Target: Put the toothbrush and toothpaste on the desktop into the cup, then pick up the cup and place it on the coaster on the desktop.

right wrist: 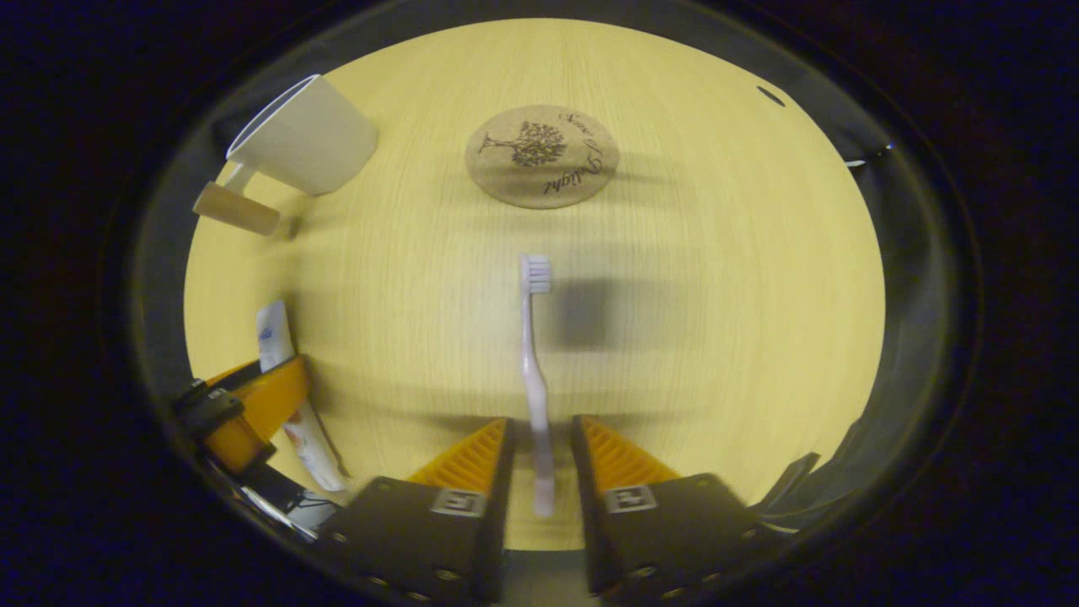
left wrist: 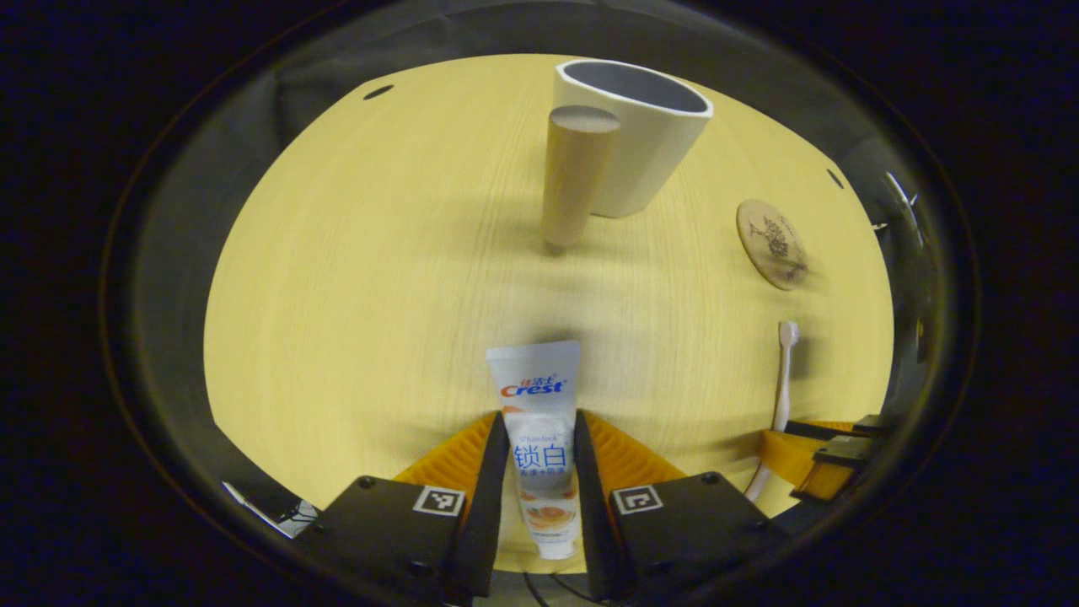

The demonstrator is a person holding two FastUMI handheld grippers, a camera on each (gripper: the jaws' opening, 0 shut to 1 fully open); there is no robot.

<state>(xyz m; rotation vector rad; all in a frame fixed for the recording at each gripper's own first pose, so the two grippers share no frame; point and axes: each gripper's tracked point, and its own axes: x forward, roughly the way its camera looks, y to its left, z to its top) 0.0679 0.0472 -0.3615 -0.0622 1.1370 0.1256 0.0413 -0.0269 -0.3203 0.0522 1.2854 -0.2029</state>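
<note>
Left claw [left wrist: 539, 472] clamped on the toothpaste [left wrist: 539, 438], tube pointing forward between both fingers, crimped end out ahead over the counter [left wrist: 354, 320]. Farther on, cup [left wrist: 641, 135] upright with its wooden handle [left wrist: 577, 173] toward the claw; coaster [left wrist: 771, 244] flat off to the right. Right claw [right wrist: 539, 459] set around the toothbrush [right wrist: 535, 371], handle running between the fingers, bristle head forward toward the coaster [right wrist: 542, 156]; whether the fingers press it, cannot tell. Cup [right wrist: 303, 143] far left there.
</note>
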